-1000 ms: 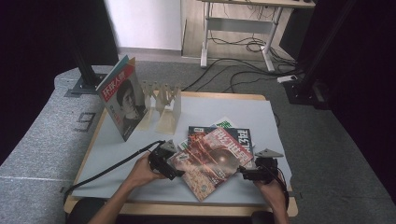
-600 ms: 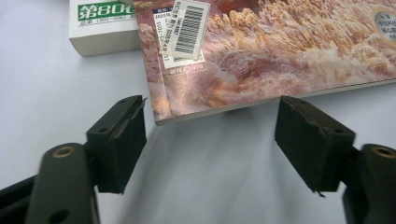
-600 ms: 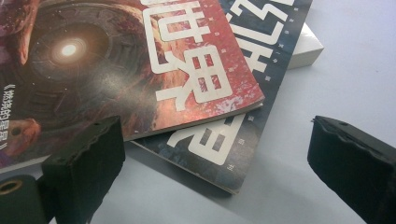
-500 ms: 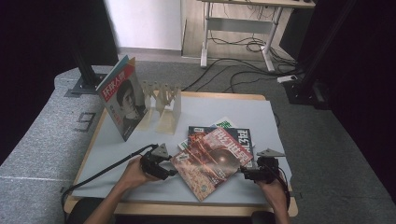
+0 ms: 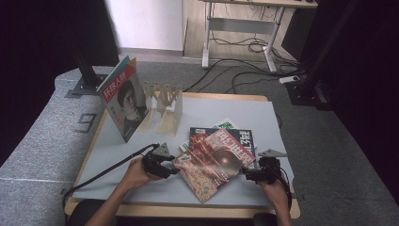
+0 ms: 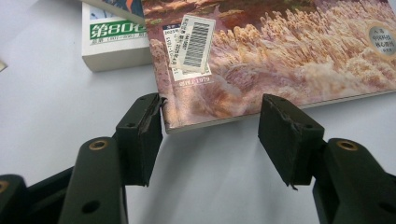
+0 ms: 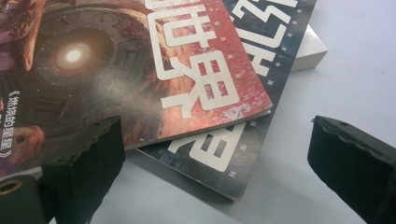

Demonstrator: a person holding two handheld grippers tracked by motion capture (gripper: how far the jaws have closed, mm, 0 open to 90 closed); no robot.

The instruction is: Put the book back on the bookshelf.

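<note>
Top magazine lies askew on the stack at lower centre of the high view, on the table, its long axis running from lower left to upper right. My left gripper sits at its left corner; in the left gripper view the jaws have just been closing and bracket that corner, one pad touching, not yet clamped. My right gripper waits released at the right edge, above a darker magazine.
</note>
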